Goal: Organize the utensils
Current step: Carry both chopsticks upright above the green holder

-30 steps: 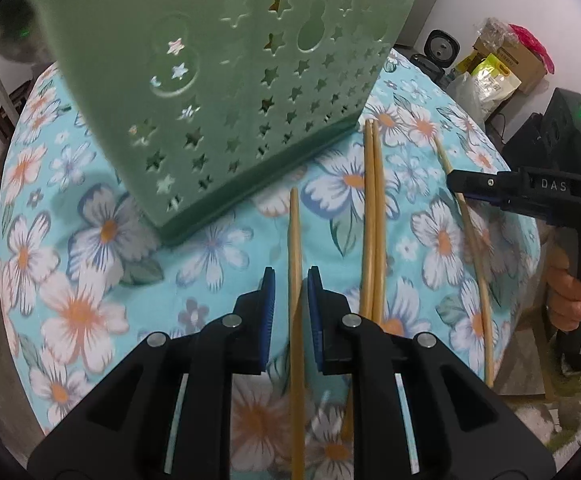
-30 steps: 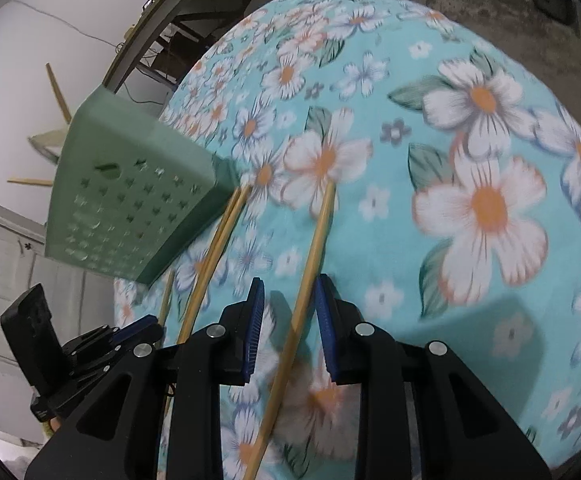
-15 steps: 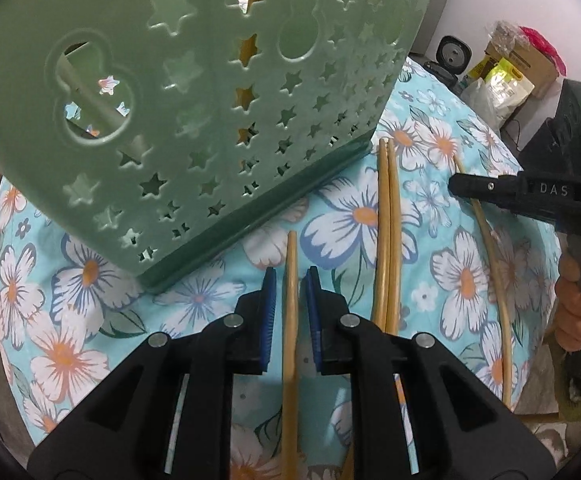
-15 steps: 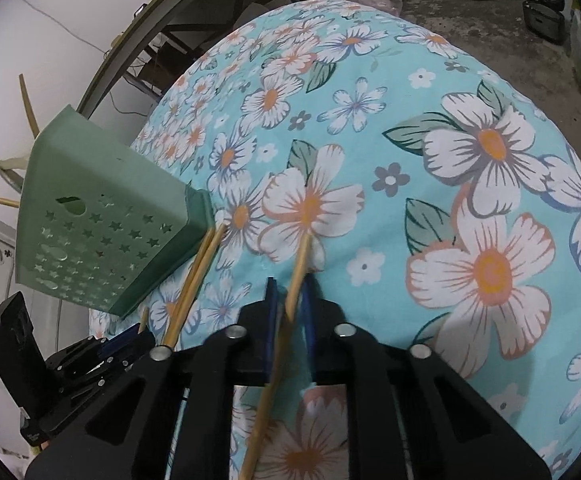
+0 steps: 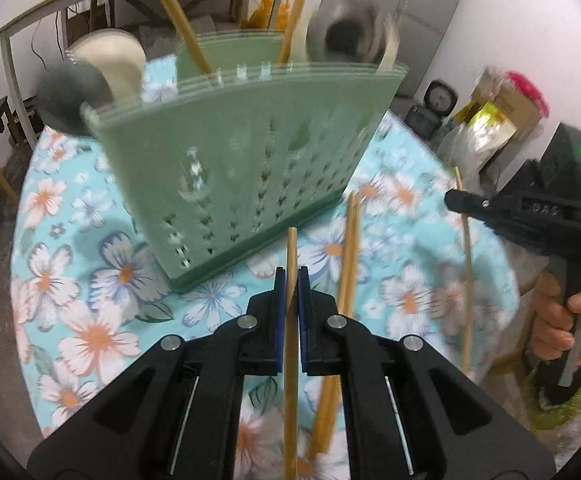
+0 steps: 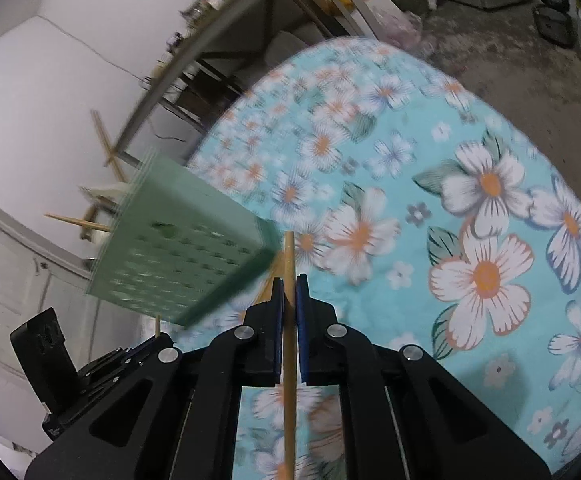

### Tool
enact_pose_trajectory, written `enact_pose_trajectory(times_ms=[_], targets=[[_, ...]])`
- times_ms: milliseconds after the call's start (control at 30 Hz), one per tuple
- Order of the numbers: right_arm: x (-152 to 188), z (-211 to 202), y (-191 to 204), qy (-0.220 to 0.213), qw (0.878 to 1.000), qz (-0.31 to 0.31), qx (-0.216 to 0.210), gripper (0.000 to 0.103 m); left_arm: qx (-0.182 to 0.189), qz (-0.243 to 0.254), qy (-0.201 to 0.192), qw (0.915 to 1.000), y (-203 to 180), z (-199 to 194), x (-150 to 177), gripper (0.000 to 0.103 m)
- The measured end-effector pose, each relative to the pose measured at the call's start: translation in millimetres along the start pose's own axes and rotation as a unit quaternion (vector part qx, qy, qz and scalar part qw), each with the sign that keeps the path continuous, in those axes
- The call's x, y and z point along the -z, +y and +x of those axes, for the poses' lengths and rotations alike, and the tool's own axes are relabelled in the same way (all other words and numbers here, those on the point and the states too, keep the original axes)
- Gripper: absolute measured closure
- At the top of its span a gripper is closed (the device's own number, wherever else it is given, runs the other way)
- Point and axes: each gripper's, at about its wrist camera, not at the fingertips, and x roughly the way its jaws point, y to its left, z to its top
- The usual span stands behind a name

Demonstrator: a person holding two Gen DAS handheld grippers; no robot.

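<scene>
A green perforated utensil basket (image 5: 242, 168) stands on the floral tablecloth; it also shows in the right wrist view (image 6: 182, 256). Several wooden chopsticks stick out of its top (image 5: 178, 20). My left gripper (image 5: 291, 280) is shut on a wooden chopstick (image 5: 291, 256), lifted in front of the basket. My right gripper (image 6: 289, 292) is shut on another chopstick (image 6: 289, 256); it also shows in the left wrist view (image 5: 466, 204), holding that stick (image 5: 466, 264). Two more chopsticks (image 5: 350, 256) lie side by side on the cloth right of my left gripper.
The round table (image 6: 490, 208) has a turquoise flowered cloth. A white and a dark round object (image 5: 74, 92) sit behind the basket. Boxes and bags (image 5: 502, 116) stand on the floor beyond the right edge. A shelf frame (image 6: 210, 48) is behind.
Both grippers have closed on their chopsticks and lifted them off the cloth. The views have risen, so the basket's top and the sticks in it now show.
</scene>
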Motion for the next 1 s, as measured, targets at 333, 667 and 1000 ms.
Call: enact_pose_trajectory(times_ms=[333, 667, 1000], targets=[[-7, -54, 42, -0.06, 0.997, -0.049, -0.032, 0.096, 0.033, -0.006, -0.109, 0.9934, -1, -109, -20, 0.098], [-6, -69, 43, -0.075, 0.995, -0.059, -0.032, 0.096, 0.039, 0.024, -0.204, 0.978, -20, -173, -63, 0.098], [-6, -73, 31, -0.077, 0.996, -0.046, -0.028, 0.096, 0.029, 0.04, -0.315, 0.9479, -33, -221, -109, 0.098]])
